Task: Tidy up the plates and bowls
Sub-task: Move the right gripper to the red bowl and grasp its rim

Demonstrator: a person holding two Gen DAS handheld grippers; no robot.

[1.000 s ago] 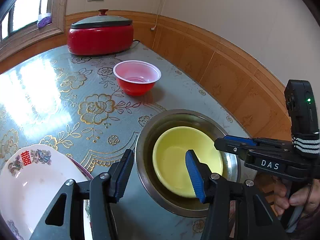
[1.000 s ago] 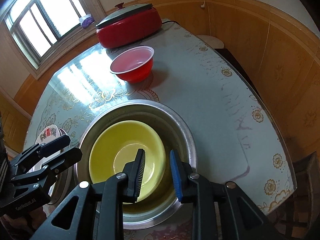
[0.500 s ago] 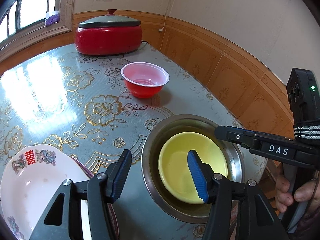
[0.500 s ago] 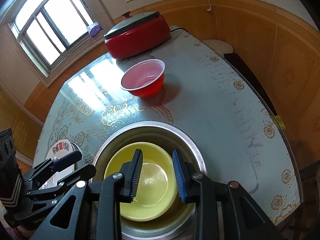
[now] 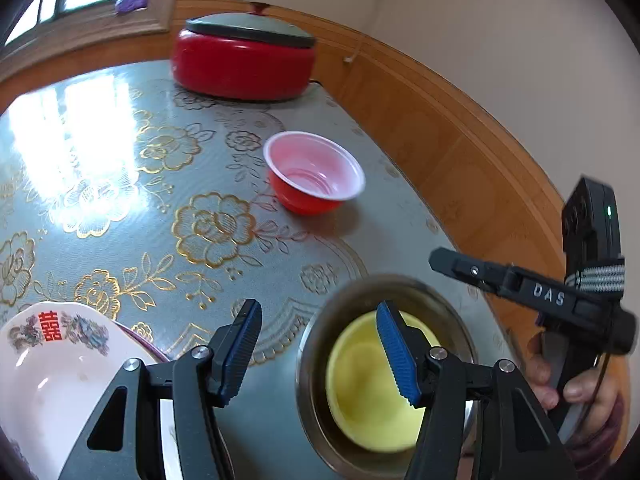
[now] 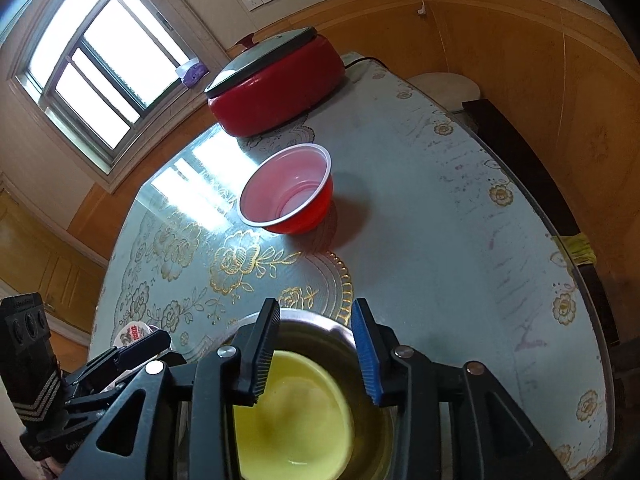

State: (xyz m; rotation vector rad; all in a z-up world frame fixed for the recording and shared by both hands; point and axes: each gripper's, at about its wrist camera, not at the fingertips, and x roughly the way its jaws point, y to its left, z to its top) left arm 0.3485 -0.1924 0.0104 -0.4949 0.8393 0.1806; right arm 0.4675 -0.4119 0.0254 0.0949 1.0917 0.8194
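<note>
A yellow bowl (image 5: pixel 360 392) sits inside a steel bowl (image 5: pixel 310 360) at the table's near right. Farther back, a red bowl (image 5: pixel 316 176) with a white rim stands alone. A white plate (image 5: pixel 48 392) with a red character lies at the near left on a purple-rimmed plate. My left gripper (image 5: pixel 316 320) hovers open between the plate and the steel bowl, holding nothing. My right gripper (image 6: pixel 315 312) hangs over the far rim of the steel bowl (image 6: pixel 376 432), above the yellow bowl (image 6: pixel 296 420). Its jaws are opening with nothing between them. The red bowl (image 6: pixel 288 196) lies ahead.
A red electric pot (image 5: pixel 244 60) with a grey lid stands at the table's far end, under the window. The table's right edge runs close to the wood-panelled wall, with a stool (image 6: pixel 444 84) beyond it. A person's hand (image 5: pixel 560 384) holds the right gripper's handle.
Both grippers have moved forward over the table toward the red bowl, so the nested bowls have slid low in both views. The right gripper's jaws have spread wider.
</note>
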